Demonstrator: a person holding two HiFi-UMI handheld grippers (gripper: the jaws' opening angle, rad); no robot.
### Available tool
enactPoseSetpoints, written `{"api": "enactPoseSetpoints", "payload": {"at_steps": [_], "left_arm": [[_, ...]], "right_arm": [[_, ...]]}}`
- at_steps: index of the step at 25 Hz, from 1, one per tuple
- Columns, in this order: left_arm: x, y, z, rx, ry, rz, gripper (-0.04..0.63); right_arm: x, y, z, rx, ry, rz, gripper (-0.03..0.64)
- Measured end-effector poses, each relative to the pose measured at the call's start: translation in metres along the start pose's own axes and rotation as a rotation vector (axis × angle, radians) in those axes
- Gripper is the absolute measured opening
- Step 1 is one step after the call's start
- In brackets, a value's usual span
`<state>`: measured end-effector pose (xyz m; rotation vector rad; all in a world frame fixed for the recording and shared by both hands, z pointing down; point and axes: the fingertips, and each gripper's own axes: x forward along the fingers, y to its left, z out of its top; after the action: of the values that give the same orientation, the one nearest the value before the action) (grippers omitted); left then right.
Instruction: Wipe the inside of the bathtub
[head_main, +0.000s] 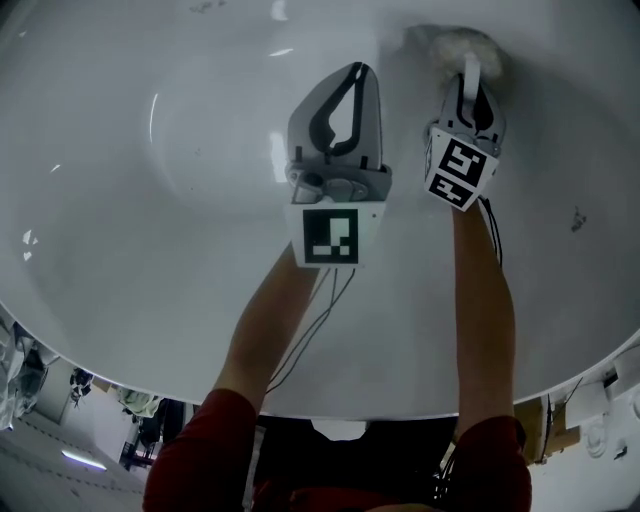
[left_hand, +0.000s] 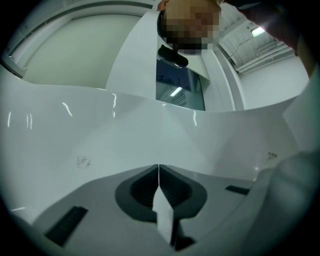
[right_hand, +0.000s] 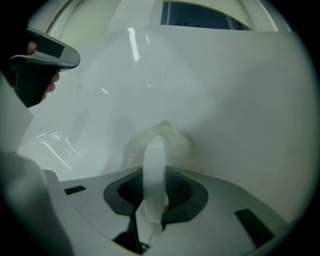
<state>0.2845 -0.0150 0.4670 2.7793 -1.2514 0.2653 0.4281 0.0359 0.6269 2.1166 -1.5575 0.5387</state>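
Note:
The white bathtub (head_main: 150, 200) fills the head view, its glossy inner wall curving away. My right gripper (head_main: 470, 58) is at the upper right, shut on the white strap of a fluffy off-white cloth (head_main: 460, 42) that presses against the tub wall. In the right gripper view the cloth (right_hand: 172, 136) bulges just beyond the right gripper (right_hand: 155, 150). My left gripper (head_main: 356, 72) hovers in the middle of the tub, left of the right one. It is shut with nothing held, and in the left gripper view the left gripper (left_hand: 158, 169) shows its jaws meeting in a thin line.
Small dark smudges mark the tub wall (head_main: 577, 218) (left_hand: 82, 161) (left_hand: 271, 155). The tub rim (head_main: 90, 350) arcs across the bottom of the head view, with floor clutter (head_main: 130, 405) beyond it. Thin cables (head_main: 310, 320) trail from the left gripper along the arm.

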Motion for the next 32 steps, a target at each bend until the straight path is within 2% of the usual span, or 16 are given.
{"api": "enactPoseSetpoints", "payload": {"at_steps": [2, 7, 11, 14, 20, 28, 32], "left_arm": [[0.005, 0.005, -0.002, -0.014, 0.001, 0.010, 0.015], [-0.003, 0.058, -0.015, -0.022, 0.005, 0.038, 0.015], [0.004, 0.051, -0.010, -0.016, 0.031, 0.043, 0.015], [-0.002, 0.072, -0.004, -0.011, 0.032, 0.053, 0.015], [-0.027, 0.108, -0.030, -0.011, 0.063, 0.089, 0.015], [-0.062, 0.158, -0.052, -0.031, 0.090, 0.144, 0.015], [-0.081, 0.190, -0.057, -0.047, 0.094, 0.176, 0.015]], "right_arm": [[0.006, 0.001, 0.002, -0.011, 0.011, -0.003, 0.092], [0.022, 0.039, -0.001, -0.043, 0.046, -0.031, 0.092], [0.024, 0.019, 0.005, -0.038, 0.062, -0.061, 0.092], [0.026, 0.027, 0.015, -0.004, 0.070, -0.078, 0.092], [0.033, 0.041, 0.005, 0.120, 0.069, -0.127, 0.092], [0.037, 0.105, 0.009, 0.129, 0.058, -0.094, 0.092], [0.037, 0.153, 0.014, 0.129, 0.052, -0.057, 0.092]]}}
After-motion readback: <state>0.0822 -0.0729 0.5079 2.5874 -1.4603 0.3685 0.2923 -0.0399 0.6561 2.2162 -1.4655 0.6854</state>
